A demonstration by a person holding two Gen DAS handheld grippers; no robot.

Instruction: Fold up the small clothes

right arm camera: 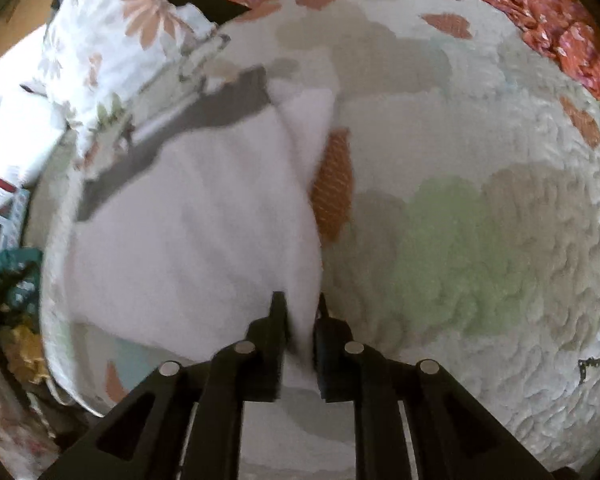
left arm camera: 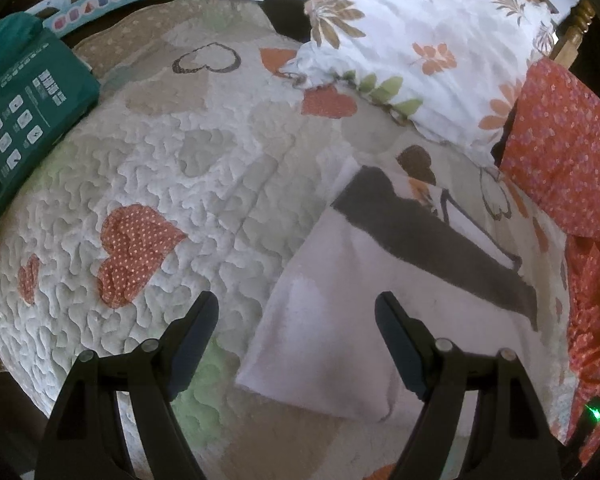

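Note:
A small white garment with a dark grey band (left arm camera: 364,288) lies on the quilted bedspread (left arm camera: 188,168), to the right in the left wrist view. My left gripper (left arm camera: 296,320) is open and empty, its right finger over the garment's near part. In the right wrist view the same white garment (right arm camera: 188,232) is partly lifted and blurred. My right gripper (right arm camera: 300,312) is shut on the garment's near edge, with cloth pinched between the fingers.
A floral pillow (left arm camera: 428,40) lies at the back. Red flowered fabric (left arm camera: 568,152) lies along the right. A teal package (left arm camera: 24,108) and boxes sit at the left edge. The quilt with green and tan patches (right arm camera: 480,220) stretches to the right of the garment.

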